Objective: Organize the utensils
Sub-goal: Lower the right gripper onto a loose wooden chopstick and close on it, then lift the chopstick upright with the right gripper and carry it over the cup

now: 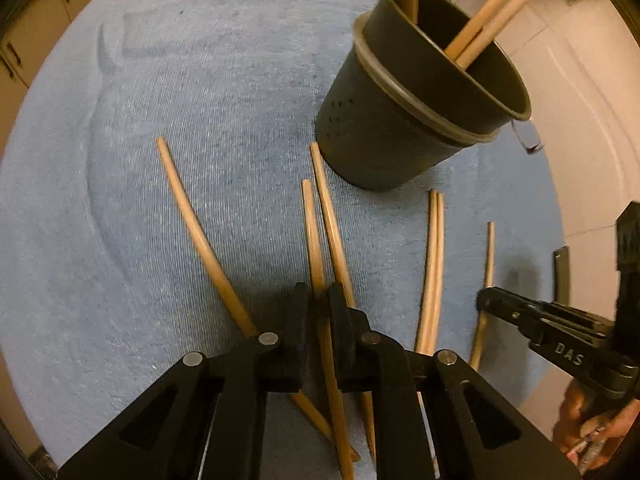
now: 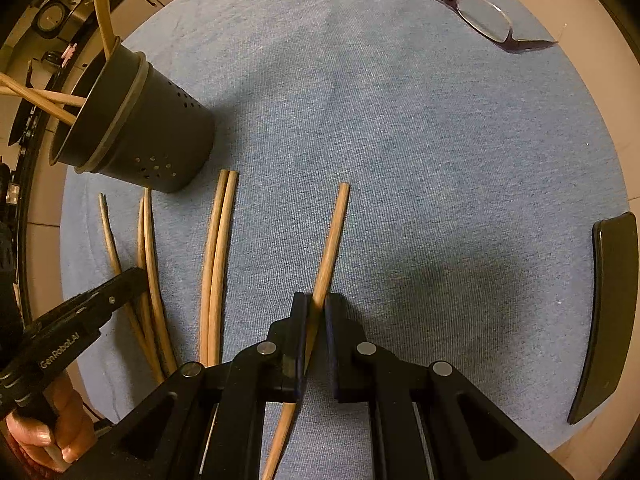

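The left tongs [image 1: 320, 304] are clenched on one chopstick [image 1: 311, 232]; the right tongs [image 2: 316, 308] grip another chopstick [image 2: 332, 236]. Loose chopsticks [image 2: 216, 248] lie on the blue cloth [image 2: 400, 140] over the counter, beside the dark holder [image 1: 400, 120] already containing several.

a tan wooden chopstick [image 2: 329, 256] runs between the black fingers [image 2: 299, 320] of the right gripper [image 2: 316, 312]. left of them lie more pale tan sticks [image 2: 216, 264] on a light blue ribbed cloth [image 2: 400, 160]. ahead-left, a dark grey perforated plastic cup [image 2: 140, 132] shows dotted holes. far ahead, purple-framed glasses [image 2: 468, 8]. the left gripper [image 1: 320, 304] is black too, over a tan stick [image 1: 316, 248].
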The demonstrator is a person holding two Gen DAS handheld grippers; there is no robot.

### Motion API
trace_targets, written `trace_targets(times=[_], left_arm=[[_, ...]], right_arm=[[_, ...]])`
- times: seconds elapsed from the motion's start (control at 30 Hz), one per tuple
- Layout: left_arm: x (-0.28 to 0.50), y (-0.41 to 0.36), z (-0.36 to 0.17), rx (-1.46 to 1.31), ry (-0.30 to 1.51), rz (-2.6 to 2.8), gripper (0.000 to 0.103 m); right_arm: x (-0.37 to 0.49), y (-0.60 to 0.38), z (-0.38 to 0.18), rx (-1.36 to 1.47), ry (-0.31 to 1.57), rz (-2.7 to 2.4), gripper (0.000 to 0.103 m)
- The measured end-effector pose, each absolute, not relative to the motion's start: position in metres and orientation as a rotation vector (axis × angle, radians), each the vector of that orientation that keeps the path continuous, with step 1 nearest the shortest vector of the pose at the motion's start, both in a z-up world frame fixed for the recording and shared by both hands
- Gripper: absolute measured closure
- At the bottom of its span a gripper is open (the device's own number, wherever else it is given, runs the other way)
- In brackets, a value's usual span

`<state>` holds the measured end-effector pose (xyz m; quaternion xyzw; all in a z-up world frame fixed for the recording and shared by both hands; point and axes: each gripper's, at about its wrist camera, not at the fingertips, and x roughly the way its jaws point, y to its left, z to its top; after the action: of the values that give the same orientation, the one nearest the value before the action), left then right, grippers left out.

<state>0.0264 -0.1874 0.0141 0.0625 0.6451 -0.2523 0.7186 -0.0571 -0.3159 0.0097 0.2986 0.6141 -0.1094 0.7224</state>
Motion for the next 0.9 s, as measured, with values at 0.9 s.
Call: trace_targets(times=[0.9], left_arm=[[-0.027,-0.096,0.138,-0.058,1.009,-0.574,0.097]], right_arm=[[-0.094,-0.295,0.116,0.574,0.905,-0.171,0.097]])
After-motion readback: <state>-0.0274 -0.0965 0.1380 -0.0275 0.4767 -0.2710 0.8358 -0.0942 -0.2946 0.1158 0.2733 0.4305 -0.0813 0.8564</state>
